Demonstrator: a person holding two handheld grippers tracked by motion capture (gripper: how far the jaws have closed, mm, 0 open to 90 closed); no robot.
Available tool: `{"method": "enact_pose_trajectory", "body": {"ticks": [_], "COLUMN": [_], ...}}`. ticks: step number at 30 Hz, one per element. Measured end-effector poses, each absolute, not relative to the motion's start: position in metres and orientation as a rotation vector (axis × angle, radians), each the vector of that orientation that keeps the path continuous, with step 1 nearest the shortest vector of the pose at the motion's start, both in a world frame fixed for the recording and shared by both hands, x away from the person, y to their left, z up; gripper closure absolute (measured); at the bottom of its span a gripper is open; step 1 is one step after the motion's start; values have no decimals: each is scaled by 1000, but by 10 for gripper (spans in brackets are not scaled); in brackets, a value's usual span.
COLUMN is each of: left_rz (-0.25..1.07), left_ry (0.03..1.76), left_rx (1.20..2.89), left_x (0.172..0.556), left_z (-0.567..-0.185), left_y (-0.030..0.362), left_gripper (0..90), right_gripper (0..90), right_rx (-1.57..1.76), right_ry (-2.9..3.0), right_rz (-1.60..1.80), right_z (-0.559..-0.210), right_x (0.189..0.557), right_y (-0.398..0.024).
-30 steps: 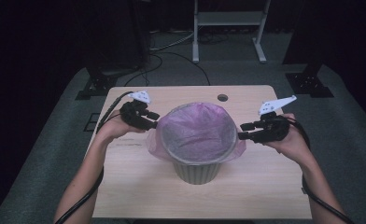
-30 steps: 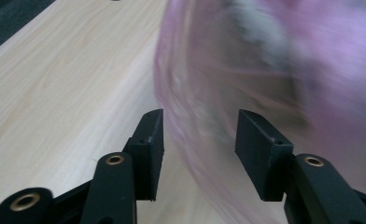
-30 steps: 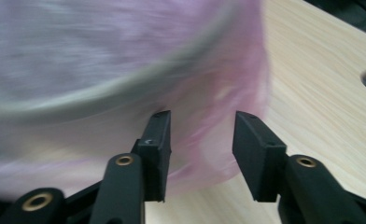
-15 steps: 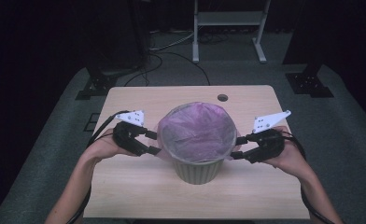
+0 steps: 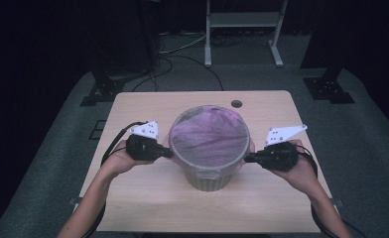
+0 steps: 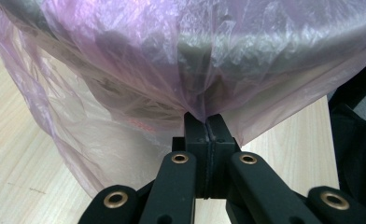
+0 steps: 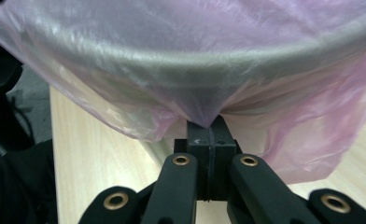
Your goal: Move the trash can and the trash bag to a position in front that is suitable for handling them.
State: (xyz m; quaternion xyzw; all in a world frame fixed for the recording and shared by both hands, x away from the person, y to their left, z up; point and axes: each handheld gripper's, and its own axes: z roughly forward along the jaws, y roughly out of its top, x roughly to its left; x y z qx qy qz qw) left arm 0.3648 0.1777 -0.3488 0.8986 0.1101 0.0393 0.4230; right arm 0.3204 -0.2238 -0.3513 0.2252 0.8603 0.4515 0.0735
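A round grey plastic waste bin (image 5: 208,171) stands upright near the middle of the pale wooden table (image 5: 148,203), lined with a thin translucent pink plastic bag (image 5: 210,139) whose edge folds out over the rim and hangs down the outside. The left gripper (image 5: 166,153) sits just left of the bin at rim height; its jaws have just been closing and now pinch a fold of the bag's overhang (image 6: 125,116) between them, the film drawn to a point at the tips. The right gripper (image 5: 248,158), just right of the bin, has likewise closed and clamps a fold of the same bag (image 7: 274,140) below the rim.
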Motion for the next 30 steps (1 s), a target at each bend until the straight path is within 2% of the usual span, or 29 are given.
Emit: {"method": "enact_pose_trajectory", "body": {"ticks": [11,16,30], "left_rz": [58,52,53], "left_ry": [209,146,227], "left_rx": [2237,2291,2400], "left_x": [352,346,348], "left_z": [-363,-368,-403], "left_y": [177,173,175], "left_gripper": [900,900,900], "right_gripper": [900,900,900], "right_rx": [652,654,708], "right_ry": [2697,2712,2809], "right_rz": [1250,1207,1046], "right_z": [-367,-369,-405], "right_x": [317,317,321], "right_y": [-216,-216,-215]}}
